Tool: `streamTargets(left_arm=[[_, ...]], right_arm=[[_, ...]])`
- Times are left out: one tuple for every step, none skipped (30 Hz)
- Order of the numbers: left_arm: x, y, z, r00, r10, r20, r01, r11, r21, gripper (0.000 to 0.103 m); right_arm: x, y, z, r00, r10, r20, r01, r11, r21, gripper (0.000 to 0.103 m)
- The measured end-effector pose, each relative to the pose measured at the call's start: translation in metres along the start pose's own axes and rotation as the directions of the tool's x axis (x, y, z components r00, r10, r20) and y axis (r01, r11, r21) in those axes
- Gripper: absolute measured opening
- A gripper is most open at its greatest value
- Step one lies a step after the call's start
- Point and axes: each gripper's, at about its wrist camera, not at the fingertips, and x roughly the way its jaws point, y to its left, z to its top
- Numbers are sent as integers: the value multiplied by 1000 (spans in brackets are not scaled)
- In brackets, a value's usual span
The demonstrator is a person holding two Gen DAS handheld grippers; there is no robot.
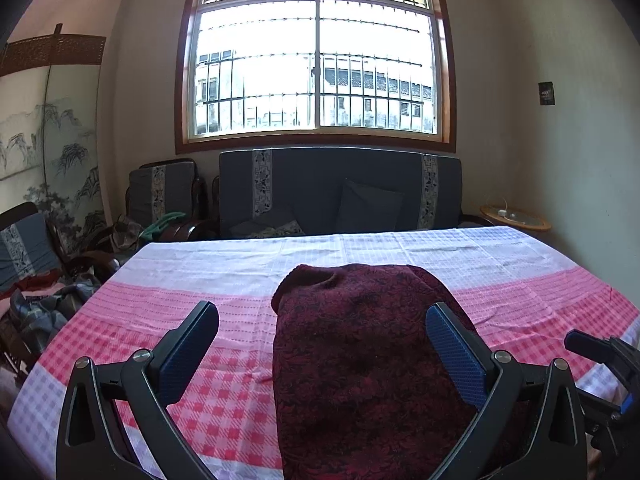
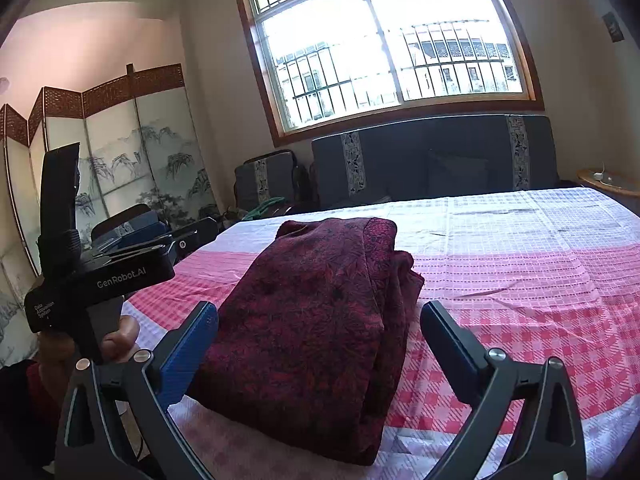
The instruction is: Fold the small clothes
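Garment [image 2: 316,320] lies folded into a long strip on cloth [image 2: 520,280]; maybe one fold left. Left gripper [image 1: 322,332] and right gripper [image 2: 318,332] both wide open, empty.

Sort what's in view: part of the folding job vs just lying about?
Job: dark red garment, folded on the checked tablecloth; left gripper and right gripper, both open.

Lying about: sofa, painted screen, clothes pile, side table.

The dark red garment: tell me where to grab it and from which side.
Grip the near short end of the dark red garment, coming in low from the front. It lies as a long folded strip running away across the checked cloth, and its layered open edges run along the right side, so that side could come apart if pinched.
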Motion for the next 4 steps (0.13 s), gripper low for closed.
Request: streamTargets(left_arm=[[1, 1, 0, 1000, 6, -2, -6, 1000, -2, 103], [2, 1, -1, 1000, 8, -9, -8, 1000, -2, 103], [3, 2, -2, 1000, 13, -13, -13, 1000, -3, 103], [4, 2, -2, 1000, 14, -18, -14, 1000, -6, 103]], right_arm=[[0, 0, 0, 1000, -2, 3, 2, 1000, -2, 101], [-1, 0, 0, 1000, -4, 6, 4, 1000, -4, 101], [-1, 1, 0, 1000, -7, 7, 7, 1000, -7, 101], [-2, 2, 0, 1000, -10, 8, 10, 1000, -12, 101]])
